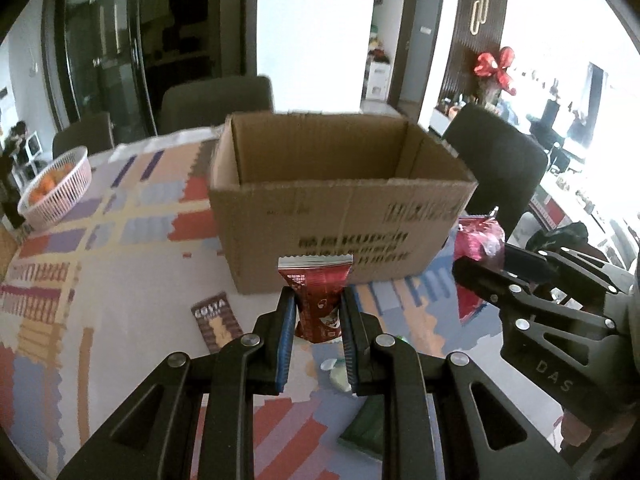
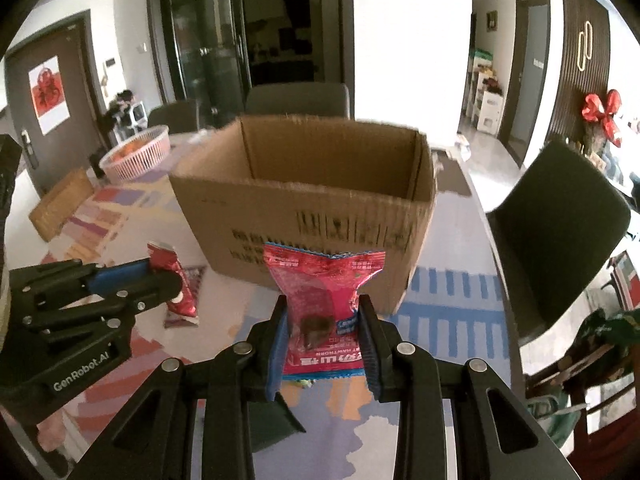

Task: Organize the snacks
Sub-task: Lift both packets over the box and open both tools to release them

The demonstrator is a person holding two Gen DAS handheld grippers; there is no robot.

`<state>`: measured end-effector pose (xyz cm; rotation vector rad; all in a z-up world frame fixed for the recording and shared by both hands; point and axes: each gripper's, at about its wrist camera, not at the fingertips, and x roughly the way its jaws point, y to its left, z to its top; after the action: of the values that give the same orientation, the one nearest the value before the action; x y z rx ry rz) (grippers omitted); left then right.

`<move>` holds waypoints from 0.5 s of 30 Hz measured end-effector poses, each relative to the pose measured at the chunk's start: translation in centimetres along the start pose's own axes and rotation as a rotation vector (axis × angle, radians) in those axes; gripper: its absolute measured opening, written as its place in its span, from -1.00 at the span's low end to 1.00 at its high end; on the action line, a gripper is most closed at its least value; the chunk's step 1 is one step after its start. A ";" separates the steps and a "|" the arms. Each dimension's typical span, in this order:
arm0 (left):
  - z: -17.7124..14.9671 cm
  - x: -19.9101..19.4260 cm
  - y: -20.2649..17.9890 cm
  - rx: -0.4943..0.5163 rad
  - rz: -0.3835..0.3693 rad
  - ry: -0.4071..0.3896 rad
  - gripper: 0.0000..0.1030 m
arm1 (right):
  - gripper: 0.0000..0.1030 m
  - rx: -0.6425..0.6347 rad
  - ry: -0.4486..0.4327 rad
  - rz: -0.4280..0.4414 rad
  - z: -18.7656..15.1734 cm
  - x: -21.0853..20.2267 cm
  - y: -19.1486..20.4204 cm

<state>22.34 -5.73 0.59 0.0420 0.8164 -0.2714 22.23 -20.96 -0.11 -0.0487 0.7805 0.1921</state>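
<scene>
Patterned worktop (image 1: 132, 312) fills the lower frame, open cardboard box (image 1: 340, 200) dead centre. Upper left, a white basket (image 1: 60, 188) of oranges. Left tool (image 1: 316, 332) clamps a dark red snack packet (image 1: 318, 296) just below the box; right tool (image 2: 323, 344) pinches a pink hawthorn snack bag (image 2: 324, 292) likewise.

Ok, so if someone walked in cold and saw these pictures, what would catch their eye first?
Probably the open cardboard box in the middle of the patterned table, dead ahead of both grippers. Next, each gripper holds a snack upright before it: the left gripper a dark red packet, the right gripper a bright pink packet.
</scene>
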 end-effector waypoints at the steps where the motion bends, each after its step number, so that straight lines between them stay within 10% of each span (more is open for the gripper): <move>1: 0.4 -0.5 -0.1 0.006 -0.003 -0.015 -0.57 | -0.36 0.001 -0.015 0.002 0.4 -0.5 0.0; 15: 4.8 -3.5 0.1 0.013 0.009 -0.147 -0.57 | -0.36 0.014 -0.130 0.027 4.2 -3.2 0.1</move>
<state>23.50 -5.51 6.47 0.0376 0.6686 -0.2686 22.88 -20.91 5.10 -0.0119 0.6533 0.2134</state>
